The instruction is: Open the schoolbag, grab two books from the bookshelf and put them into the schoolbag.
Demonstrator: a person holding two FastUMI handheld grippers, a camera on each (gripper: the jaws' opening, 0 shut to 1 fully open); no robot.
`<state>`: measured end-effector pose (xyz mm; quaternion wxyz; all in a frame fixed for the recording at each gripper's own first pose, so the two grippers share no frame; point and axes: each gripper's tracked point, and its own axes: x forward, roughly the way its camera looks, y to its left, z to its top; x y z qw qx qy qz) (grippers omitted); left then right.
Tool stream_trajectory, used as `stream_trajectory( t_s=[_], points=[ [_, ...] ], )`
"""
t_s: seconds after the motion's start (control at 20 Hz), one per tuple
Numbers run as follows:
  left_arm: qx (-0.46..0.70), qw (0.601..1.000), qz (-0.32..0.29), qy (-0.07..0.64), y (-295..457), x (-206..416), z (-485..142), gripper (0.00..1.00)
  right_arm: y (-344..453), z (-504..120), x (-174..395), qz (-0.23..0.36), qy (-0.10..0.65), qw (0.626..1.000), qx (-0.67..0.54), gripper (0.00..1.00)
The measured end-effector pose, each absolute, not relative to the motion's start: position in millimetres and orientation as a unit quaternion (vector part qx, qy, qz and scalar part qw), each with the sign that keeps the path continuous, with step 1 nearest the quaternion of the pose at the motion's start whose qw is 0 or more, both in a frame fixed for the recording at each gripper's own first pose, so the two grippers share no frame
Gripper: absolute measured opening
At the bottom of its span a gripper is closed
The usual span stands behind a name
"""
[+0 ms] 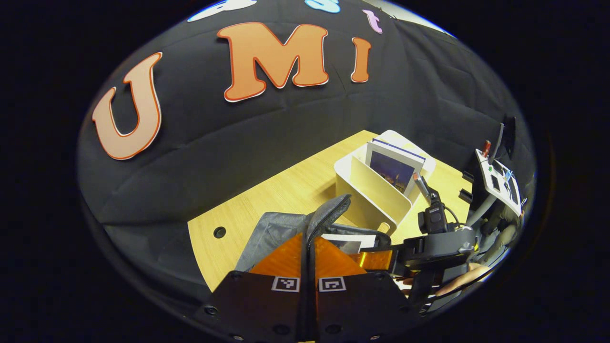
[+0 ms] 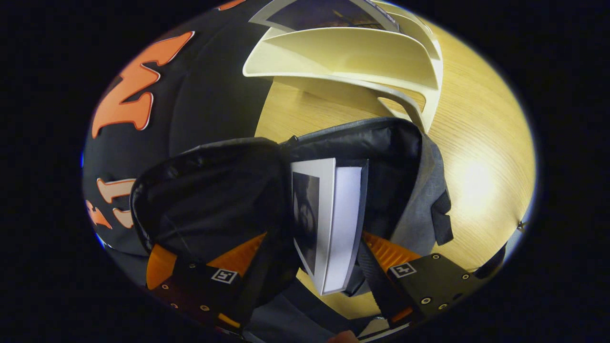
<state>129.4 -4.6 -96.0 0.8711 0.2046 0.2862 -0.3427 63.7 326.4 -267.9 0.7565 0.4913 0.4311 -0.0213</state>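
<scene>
Desk: pale wooden desk [image 1: 286, 190] with a small round hole [image 1: 219, 232] near its front left corner; the black cloth wall rises behind its far edge.
Schoolbag: grey fabric schoolbag with a black lining [image 2: 414, 190], lying at the near edge of the desk just in front of the shelf, its mouth held wide apart [image 1: 281, 228].
Bookshelf: cream-white slotted desktop bookshelf [image 1: 376, 190] toward the desk's far right corner, its lower rim just beside the bag's top edge [image 2: 352, 52].
Book on shelf: a book with a dark photo cover and white border [image 1: 393, 169] stands tilted in a rear slot of the shelf.
Book in bag: a white-edged book with a grey photo cover [image 2: 329, 224] stands on end inside the bag's opening, its pages facing right.
Left gripper: [image 1: 309, 267] its fingers pressed together on a raised grey fold of the schoolbag's edge.
Right gripper: [image 2: 310, 267] spread wide, one finger [image 2: 228, 259] behind the bag's black flap, the other [image 2: 386, 250] right of the book; neither presses the book. In the left gripper view its black body [image 1: 433, 243] sits beside the shelf.
</scene>
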Motion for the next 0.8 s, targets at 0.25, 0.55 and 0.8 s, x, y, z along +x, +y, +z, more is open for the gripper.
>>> stream_trajectory(
  t_s=[0.25, 0.55, 0.8],
  points=[
    [0.195, 0.874, -0.341, 0.286, 0, 130, -96, 0.00, 319, -238, 46, -0.002, 0.429, 0.759, 0.489, 0.99],
    [0.194, 0.873, -0.343, 0.287, 5, 129, -98, 0.01, 268, -208, 14, -0.004, 0.405, 0.789, 0.463, 0.99],
    [0.193, 0.872, -0.345, 0.287, 7, 129, -100, 0.00, 189, -187, -18, -0.038, 0.391, 0.826, 0.403, 0.99]
  ],
)
